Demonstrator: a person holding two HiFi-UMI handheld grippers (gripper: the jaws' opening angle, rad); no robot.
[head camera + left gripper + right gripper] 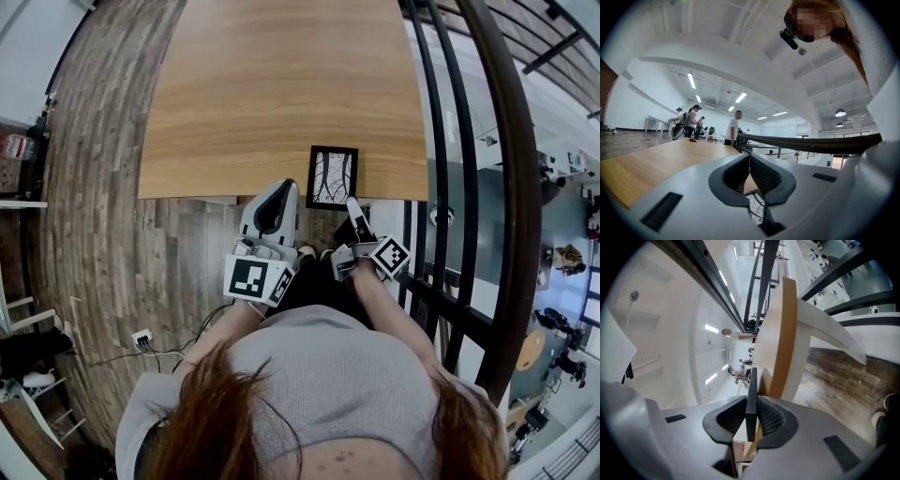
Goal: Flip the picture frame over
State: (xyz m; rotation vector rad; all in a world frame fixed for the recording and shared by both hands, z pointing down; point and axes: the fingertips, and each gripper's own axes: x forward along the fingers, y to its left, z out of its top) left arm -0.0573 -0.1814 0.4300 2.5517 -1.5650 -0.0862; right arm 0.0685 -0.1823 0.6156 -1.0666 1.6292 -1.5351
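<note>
A black picture frame (pixel 332 175) with a tree drawing facing up lies at the near edge of the wooden table (pixel 262 84). My right gripper (pixel 352 202) is at the frame's near right corner. In the right gripper view the gripper (pixel 752 416) is rolled onto its side, and the frame's thin black edge (pixel 751 390) stands between its pads, which press on it. My left gripper (pixel 287 186) hovers just left of the frame at the table edge. In the left gripper view its jaws (pixel 750 157) meet at the tips with nothing between them, and part of the drawing (pixel 756 209) shows below.
A dark curved railing (pixel 469 141) runs along the table's right side, with a drop to a lower floor beyond it. Wood plank floor (pixel 94 187) lies to the left. Several people (pixel 733 131) stand far off past the table.
</note>
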